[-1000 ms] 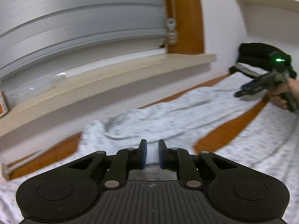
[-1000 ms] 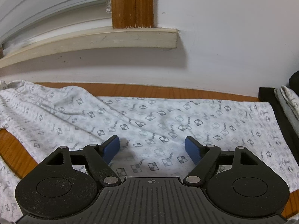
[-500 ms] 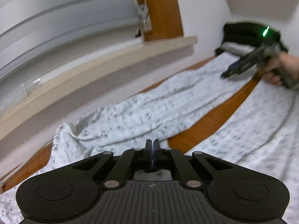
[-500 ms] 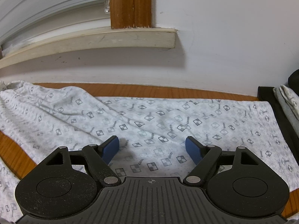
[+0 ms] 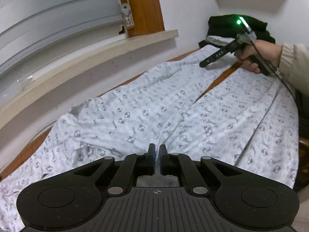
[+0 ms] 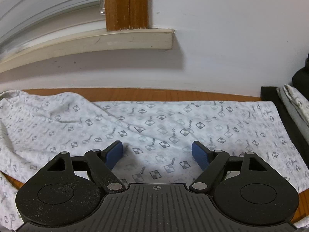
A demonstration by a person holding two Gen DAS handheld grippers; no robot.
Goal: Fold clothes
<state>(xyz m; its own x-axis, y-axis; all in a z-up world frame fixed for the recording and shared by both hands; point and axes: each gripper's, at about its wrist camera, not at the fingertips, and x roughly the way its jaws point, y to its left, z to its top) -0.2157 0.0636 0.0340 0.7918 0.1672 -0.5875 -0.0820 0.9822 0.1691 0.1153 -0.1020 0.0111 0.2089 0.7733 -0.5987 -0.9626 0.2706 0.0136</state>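
A: Where was the garment at that moment?

B: The patterned trousers lay spread on the wooden bench under the window sill, both legs running toward the far corner with a strip of bare wood showing between them. A stack of dark folded clothes sat at that far end.

A: And the jaws?

B: The left gripper had its jaws almost together, with only a sliver between the blue pads. It sat right at the crotch, and I took it to be pinching a bit of cloth there, though the gripper's own body hid the contact. The right gripper hovered over the leg nearest the wall with its jaws wide apart, holding nothing.

A: How would you do the step well?

B: My judgement was that one leg was about to be folded onto the other. The left pinch should catch both layers at the seam, and the right jaws should drop and bite the hem end of the same leg, so both ends lift together and the cloth stays taut. That leg was rumpled near the waist and would want smoothing first.

A: What couldn't you make out?

B: Whether cloth was really between the left pads. The waistband ran out of the picture at the lower left, and the near edge of the trousers was cut off. The right hand showed in the left view, its sleeve cropped at the border.
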